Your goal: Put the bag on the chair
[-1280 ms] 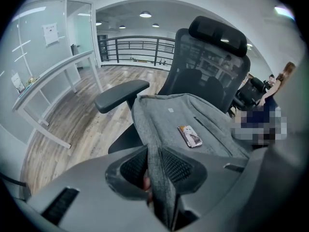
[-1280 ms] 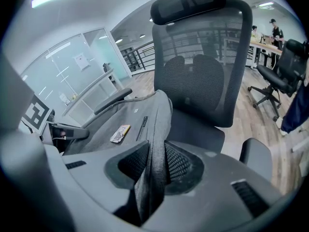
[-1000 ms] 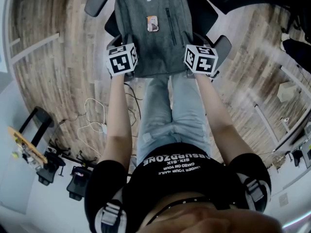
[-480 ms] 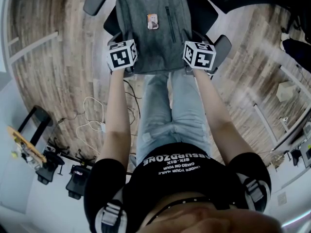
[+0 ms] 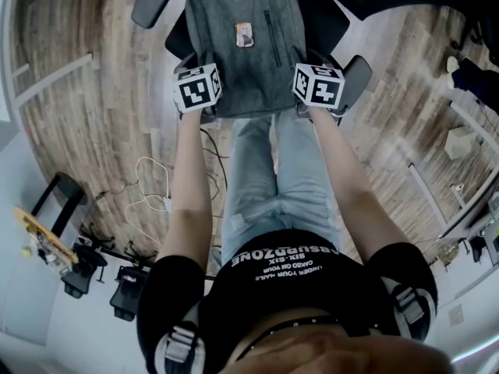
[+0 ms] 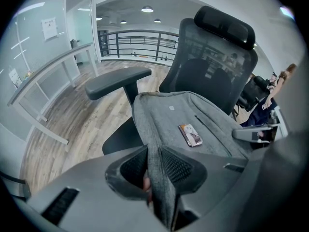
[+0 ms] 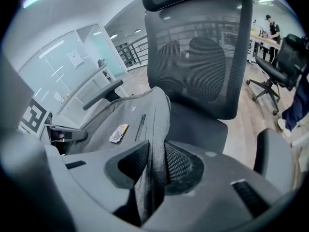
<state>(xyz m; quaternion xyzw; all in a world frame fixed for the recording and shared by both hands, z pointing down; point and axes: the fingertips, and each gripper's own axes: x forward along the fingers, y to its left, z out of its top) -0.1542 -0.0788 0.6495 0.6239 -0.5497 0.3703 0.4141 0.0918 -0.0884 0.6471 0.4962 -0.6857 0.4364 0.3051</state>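
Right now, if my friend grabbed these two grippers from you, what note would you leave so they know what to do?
Left gripper: shut on the left edge of the bag.
Right gripper: shut on its right edge.
Bag: lies over the chair seat, top toward the backrest.
Done: bag brought to the chair.
To do: probably lower it fully, open both grippers, back away.

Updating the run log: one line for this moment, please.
left gripper: shut on bag | right gripper: shut on bag | bag: lying over chair, near edge held | release: not yet
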